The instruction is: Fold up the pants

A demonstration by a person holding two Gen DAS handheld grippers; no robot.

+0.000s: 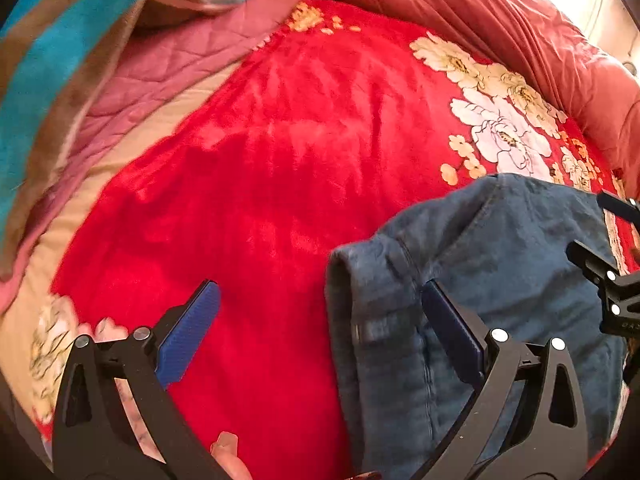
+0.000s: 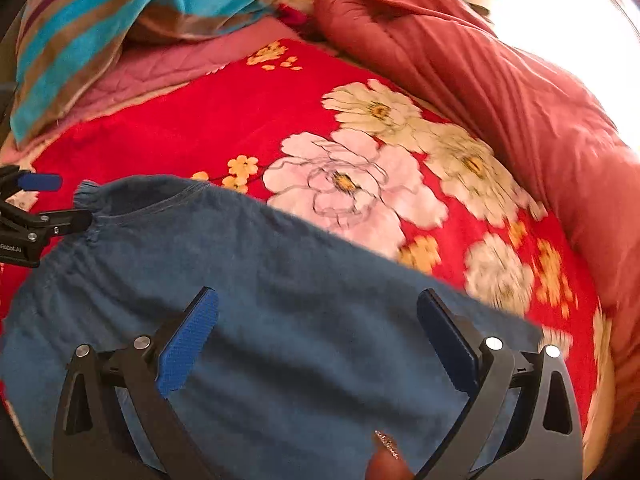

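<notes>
Lying bunched on the red flowered blanket [image 1: 260, 152] were the blue denim pants [image 2: 280, 280], spread there presumably for a flat, soft folding surface. Left gripper [image 1: 320, 320]: jaws wide apart, empty, straddling the pants' rolled edge, likely lining up a pinch. Right gripper [image 2: 318, 324]: jaws also apart, empty, poised over the cloth's middle. 2 tools, 0 holds.
</notes>
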